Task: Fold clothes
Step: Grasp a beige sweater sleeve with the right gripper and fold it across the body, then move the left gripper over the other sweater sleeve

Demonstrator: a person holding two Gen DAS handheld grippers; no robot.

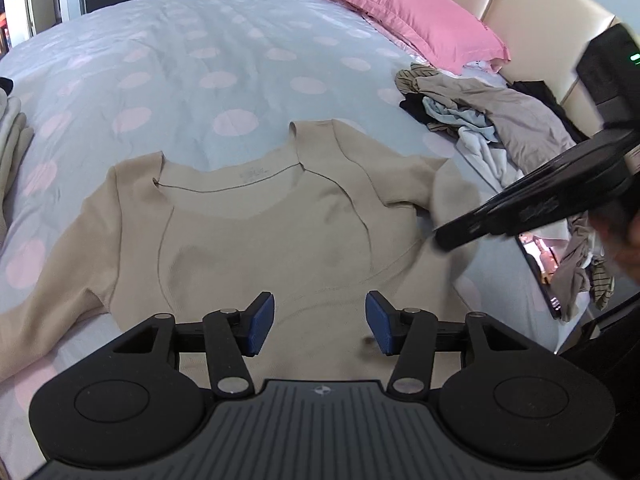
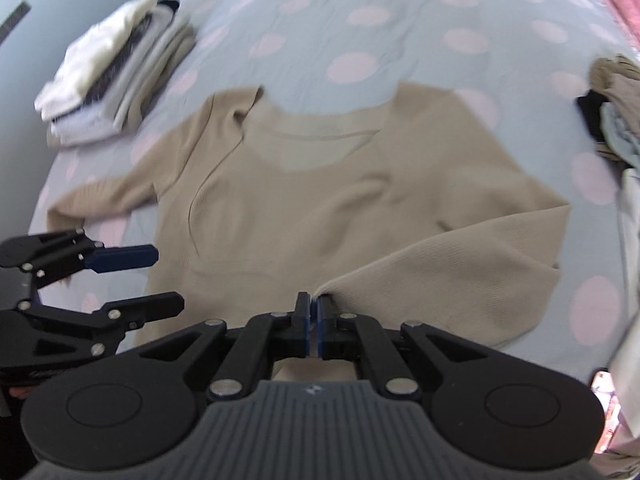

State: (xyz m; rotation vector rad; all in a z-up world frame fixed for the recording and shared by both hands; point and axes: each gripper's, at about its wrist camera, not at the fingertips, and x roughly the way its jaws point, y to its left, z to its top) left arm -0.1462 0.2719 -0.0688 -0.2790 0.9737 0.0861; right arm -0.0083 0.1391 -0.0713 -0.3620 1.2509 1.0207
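A beige long-sleeved top (image 1: 256, 232) (image 2: 320, 200) lies flat on the bed, neckline toward the far side. My left gripper (image 1: 320, 322) hovers open over its lower middle, blue pads apart with nothing between them; in the right wrist view the left gripper (image 2: 160, 276) shows at the left, open beside the top's hem. My right gripper (image 2: 313, 316) is shut on the cuff of the top's right sleeve (image 2: 448, 276), which is lifted and drawn over toward the body. In the left wrist view the right gripper (image 1: 444, 238) reaches in from the right, its tips blurred against the sleeve.
The bedsheet (image 1: 224, 52) is pale blue with pink dots. A pile of unfolded clothes (image 1: 492, 120) lies at the right near a pink pillow (image 1: 416, 20) and a cream headboard. A stack of folded clothes (image 2: 116, 64) sits at the far left.
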